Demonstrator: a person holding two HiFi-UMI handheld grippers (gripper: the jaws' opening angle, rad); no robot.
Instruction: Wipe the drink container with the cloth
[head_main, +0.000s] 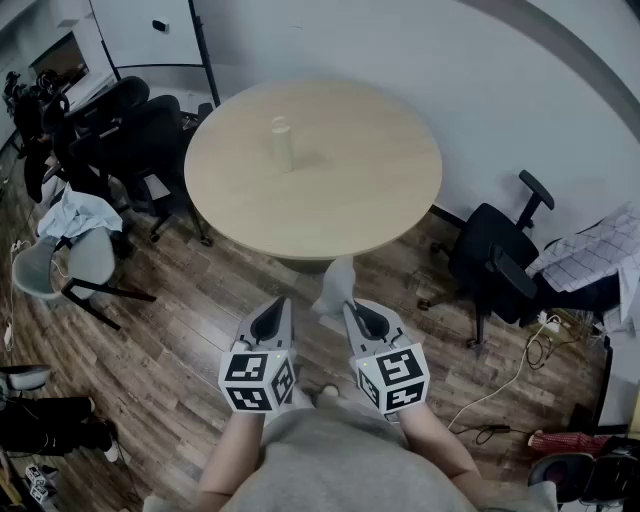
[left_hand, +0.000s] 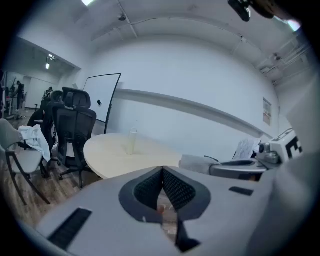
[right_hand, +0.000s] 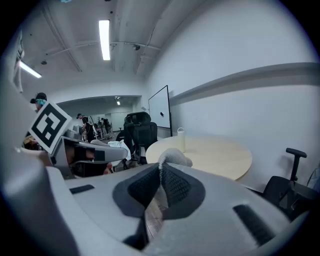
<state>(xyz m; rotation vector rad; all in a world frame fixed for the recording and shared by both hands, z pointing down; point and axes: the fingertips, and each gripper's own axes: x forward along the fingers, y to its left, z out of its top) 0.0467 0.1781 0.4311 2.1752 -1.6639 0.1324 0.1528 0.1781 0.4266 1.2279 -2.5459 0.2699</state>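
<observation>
A pale drink container (head_main: 282, 145) stands upright on the round wooden table (head_main: 360, 190), left of its middle; it also shows far off in the left gripper view (left_hand: 132, 140) and the right gripper view (right_hand: 181, 138). My right gripper (head_main: 349, 303) is shut on a light grey cloth (head_main: 336, 285), which sticks out past its tips (right_hand: 175, 157) and hangs over the floor short of the table. My left gripper (head_main: 277, 306) is beside it, shut with nothing between its jaws (left_hand: 162, 170). Both grippers are well away from the container.
Black office chairs (head_main: 130, 130) crowd the table's left side, with a grey chair (head_main: 75, 262) nearer me. Another black chair (head_main: 498, 255) stands at the right, with cables (head_main: 520, 365) on the wooden floor. A whiteboard (left_hand: 102, 97) leans on the far wall.
</observation>
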